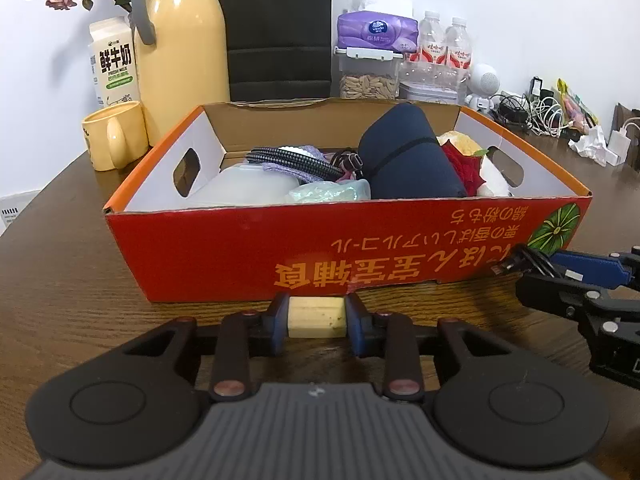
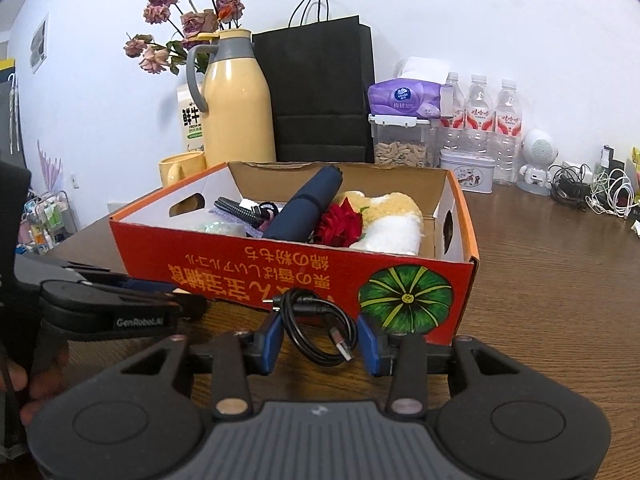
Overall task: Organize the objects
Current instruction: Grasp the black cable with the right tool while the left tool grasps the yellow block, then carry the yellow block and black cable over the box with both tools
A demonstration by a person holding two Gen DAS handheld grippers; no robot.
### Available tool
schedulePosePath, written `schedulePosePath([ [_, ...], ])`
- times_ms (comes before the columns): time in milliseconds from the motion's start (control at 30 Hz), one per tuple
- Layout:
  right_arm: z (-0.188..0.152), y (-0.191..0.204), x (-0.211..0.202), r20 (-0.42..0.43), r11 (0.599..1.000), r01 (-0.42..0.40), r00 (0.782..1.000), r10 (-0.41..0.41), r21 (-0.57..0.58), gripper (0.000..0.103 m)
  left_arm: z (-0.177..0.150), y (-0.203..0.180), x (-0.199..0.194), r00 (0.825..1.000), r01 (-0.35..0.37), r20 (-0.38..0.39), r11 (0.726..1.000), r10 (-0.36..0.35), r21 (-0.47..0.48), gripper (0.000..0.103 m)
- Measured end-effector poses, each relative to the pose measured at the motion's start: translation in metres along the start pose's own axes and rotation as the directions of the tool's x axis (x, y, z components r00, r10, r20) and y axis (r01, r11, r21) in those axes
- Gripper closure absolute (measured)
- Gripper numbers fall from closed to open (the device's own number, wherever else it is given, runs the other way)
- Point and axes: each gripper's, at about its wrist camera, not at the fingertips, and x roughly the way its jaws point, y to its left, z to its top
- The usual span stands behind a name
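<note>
The left hand-held gripper (image 1: 317, 317) is closed on a pale yellow block (image 1: 317, 317), both blue pads pressed against its ends, low over the wooden counter (image 1: 80, 272) and just in front of the near wall of the red cardboard box (image 1: 280, 248). The right hand-held gripper (image 2: 318, 334) is set at a medium width around a coiled black USB cable (image 2: 320, 328); the coil sits between the blue fingers (image 2: 270, 340), with its metal plug hanging toward the right finger, but firm pinching on both sides cannot be confirmed. This gripper also stands close to the box's near wall, beside the printed green pumpkin graphic. In the left wrist view the right hand-held gripper appears at the right edge with the cable at its tip. Inside the box lie a dark navy rolled pouch (image 1: 408, 160), a red rose (image 2: 338, 224), a yellow-and-white plush item (image 2: 392, 216), a braided black cable (image 1: 292, 160) and a translucent container (image 1: 248, 184). Behind the box stand a yellow thermos jug (image 2: 236, 100), a yellow mug (image 1: 116, 136), a milk carton (image 1: 112, 60), a black paper bag (image 2: 320, 92), a purple tissue pack (image 2: 404, 98) and water bottles (image 2: 480, 108).
</note>
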Motion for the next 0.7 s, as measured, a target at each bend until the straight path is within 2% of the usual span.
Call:
schedulePosePath([
  [333,-0.002,0.004,-0.003,0.005,1.000,0.009,1.000,-0.009,-0.021,0.064,-0.003,0.005,-0.014,0.999,0.031,0.025,0.999,-0.031,-0.029,0.072],
  [500,0.003,0.009,-0.014,0.033,0.999,0.003,0.999,-0.001,-0.038,0.064,0.002,0.008,-0.038,0.994,0.074,0.083,0.997,-0.072,-0.025,0.072],
  [700,0.027,0.018,-0.026,0.098,0.998,-0.009,0.995,0.016,-0.069,0.064,0.026,0.012,-0.064,0.979,0.096,0.182,0.995,-0.092,-0.012,0.072],
])
